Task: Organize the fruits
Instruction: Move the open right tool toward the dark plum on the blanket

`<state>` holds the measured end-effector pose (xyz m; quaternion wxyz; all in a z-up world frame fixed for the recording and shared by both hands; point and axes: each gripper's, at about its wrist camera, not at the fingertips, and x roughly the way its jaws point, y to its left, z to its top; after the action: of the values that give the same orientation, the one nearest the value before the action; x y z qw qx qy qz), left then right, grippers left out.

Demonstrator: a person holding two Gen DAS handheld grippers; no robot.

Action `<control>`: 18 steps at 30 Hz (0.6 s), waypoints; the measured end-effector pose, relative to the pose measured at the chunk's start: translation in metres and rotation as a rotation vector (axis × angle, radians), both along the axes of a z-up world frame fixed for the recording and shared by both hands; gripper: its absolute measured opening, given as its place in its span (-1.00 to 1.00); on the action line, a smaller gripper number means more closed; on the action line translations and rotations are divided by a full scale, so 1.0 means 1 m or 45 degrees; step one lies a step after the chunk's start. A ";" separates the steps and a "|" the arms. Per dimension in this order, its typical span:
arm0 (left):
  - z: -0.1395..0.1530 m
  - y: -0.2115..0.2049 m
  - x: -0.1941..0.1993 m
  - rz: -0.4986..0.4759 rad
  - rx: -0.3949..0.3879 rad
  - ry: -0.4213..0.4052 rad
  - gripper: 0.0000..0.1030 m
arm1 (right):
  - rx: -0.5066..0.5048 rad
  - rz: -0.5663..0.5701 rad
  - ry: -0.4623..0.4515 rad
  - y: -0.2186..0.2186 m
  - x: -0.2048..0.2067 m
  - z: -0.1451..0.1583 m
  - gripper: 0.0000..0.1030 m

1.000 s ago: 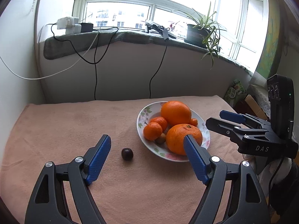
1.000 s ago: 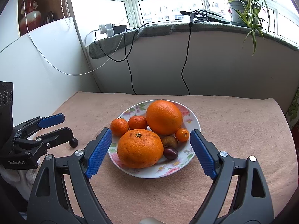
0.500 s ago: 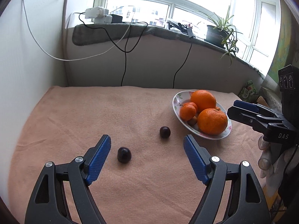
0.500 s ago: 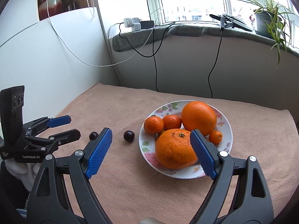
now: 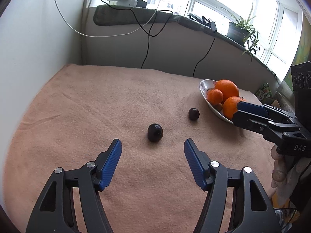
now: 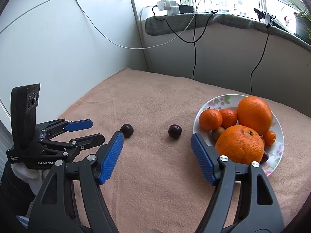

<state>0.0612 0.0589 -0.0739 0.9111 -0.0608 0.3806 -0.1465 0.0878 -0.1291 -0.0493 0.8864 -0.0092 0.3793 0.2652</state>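
Two dark plums lie on the pink cloth. The near plum [image 5: 155, 132] [image 6: 127, 130] sits just ahead of my open, empty left gripper [image 5: 153, 149] [image 6: 85, 130]. The far plum [image 5: 193, 113] [image 6: 175, 131] lies beside a floral plate [image 6: 217, 102] [image 5: 204, 85] holding two big oranges [image 6: 254, 114], small mandarins [image 6: 210, 119], a kiwi and other small fruit. My right gripper [image 6: 157, 141] [image 5: 241, 109] is open and empty, just short of the far plum, its right finger in front of the plate.
The pink cloth [image 5: 97, 106] covers the table up to a white wall on the left and a low wall at the back. Cables [image 5: 147, 44] hang from the sill. A potted plant [image 5: 239, 29] stands on the sill at the right.
Both grippers have swung left, away from the plate. My left gripper now has the near plum centred between its fingers; my right gripper now faces the far plum. Both stay open.
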 end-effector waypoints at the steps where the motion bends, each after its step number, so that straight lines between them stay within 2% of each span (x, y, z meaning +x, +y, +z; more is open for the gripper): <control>1: -0.001 0.000 0.000 -0.006 -0.004 0.005 0.25 | 0.005 -0.004 0.018 0.003 0.001 -0.004 0.31; 2: -0.003 0.000 0.000 -0.012 -0.006 0.009 0.22 | 0.005 -0.009 0.034 0.006 0.001 -0.008 0.30; 4: -0.005 0.000 0.001 -0.024 -0.011 0.015 0.15 | -0.008 -0.039 0.060 0.010 0.005 -0.016 0.10; 6: -0.006 -0.001 0.003 -0.035 -0.015 0.018 0.10 | -0.010 -0.077 0.098 0.013 0.010 -0.023 0.01; 18: -0.010 -0.001 0.018 -0.079 -0.009 0.033 -0.14 | -0.094 -0.224 0.138 0.026 0.034 -0.044 -0.14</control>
<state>0.0794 0.0580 -0.0841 0.9009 -0.0540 0.3934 -0.1751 0.1219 -0.1032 -0.0929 0.8835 0.0058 0.4356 0.1724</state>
